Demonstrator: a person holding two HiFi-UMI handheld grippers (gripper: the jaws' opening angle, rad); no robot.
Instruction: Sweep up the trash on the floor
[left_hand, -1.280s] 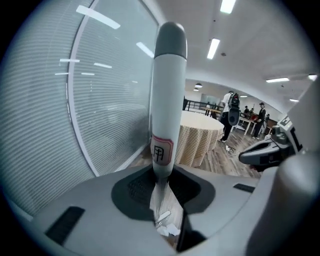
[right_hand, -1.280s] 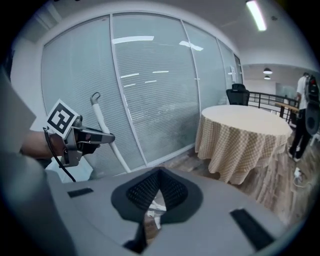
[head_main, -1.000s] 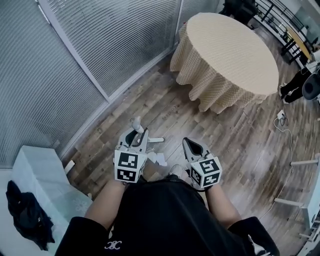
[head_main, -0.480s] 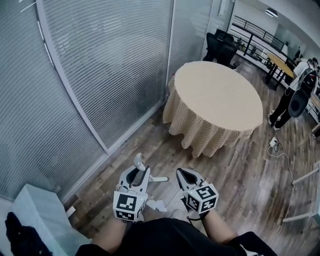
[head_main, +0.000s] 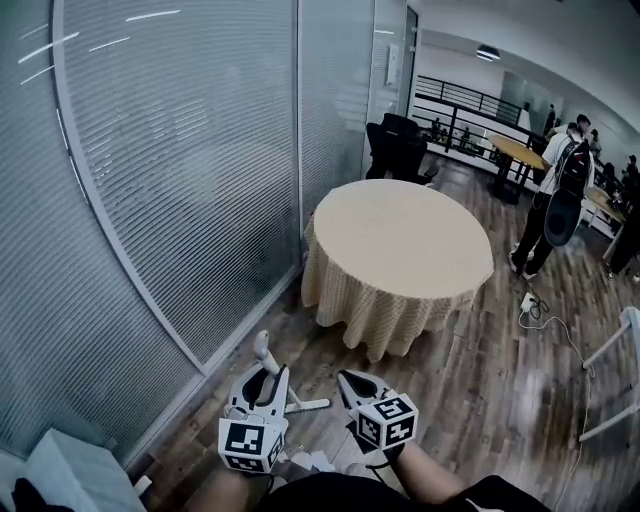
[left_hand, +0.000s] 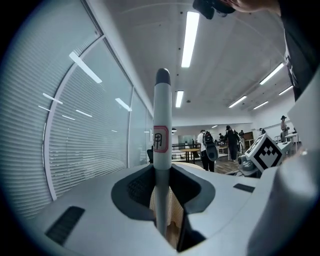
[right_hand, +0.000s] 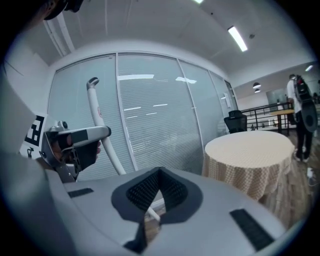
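Your left gripper clamps an upright white handle between its jaws; your right gripper is closed on nothing.

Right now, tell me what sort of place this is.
Likely an open-plan office or similar workplace: glass partition walls with blinds, a round table under a beige cloth on a wood-plank floor, and black office chairs near a railing.

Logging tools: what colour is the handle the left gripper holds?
White handle, grey tip; left gripper view shows it best.
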